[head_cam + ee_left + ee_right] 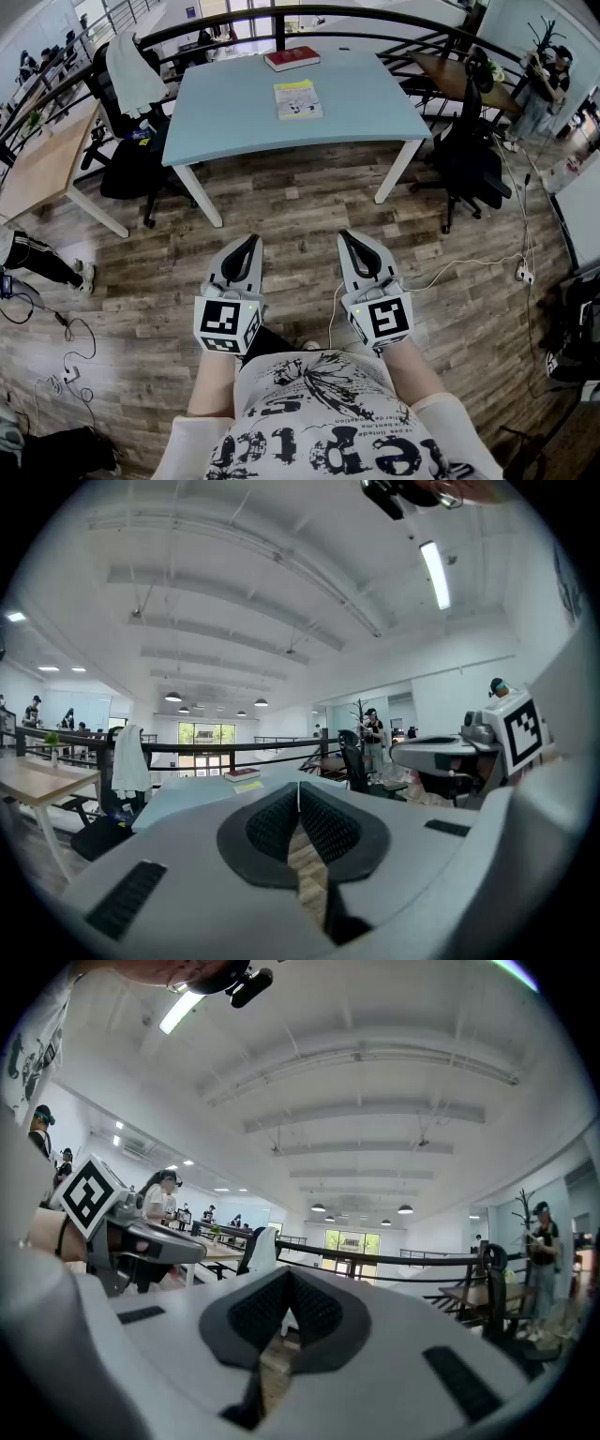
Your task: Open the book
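Starting at the claws, the left claw (249, 242) and right claw (349, 239) are both seen pressed shut on nothing, side by side at the person's waist above the wooden floor (300, 216). Well ahead, a red book (292, 59) is laid flat at the far edge of the pale blue tabletop (366, 103), and a thin yellow booklet (298, 98) nearer the middle. The red book is judged stiff-covered and fairly heavy. Its cover is best lifted at the free edge opposite the spine.

Table (356, 103) pale blue. Book (292, 59) red; booklet (297, 98) yellow. Floor (281, 202) grey-brown wood grain. Left gripper (250, 240), right gripper (346, 235): white, black pads.
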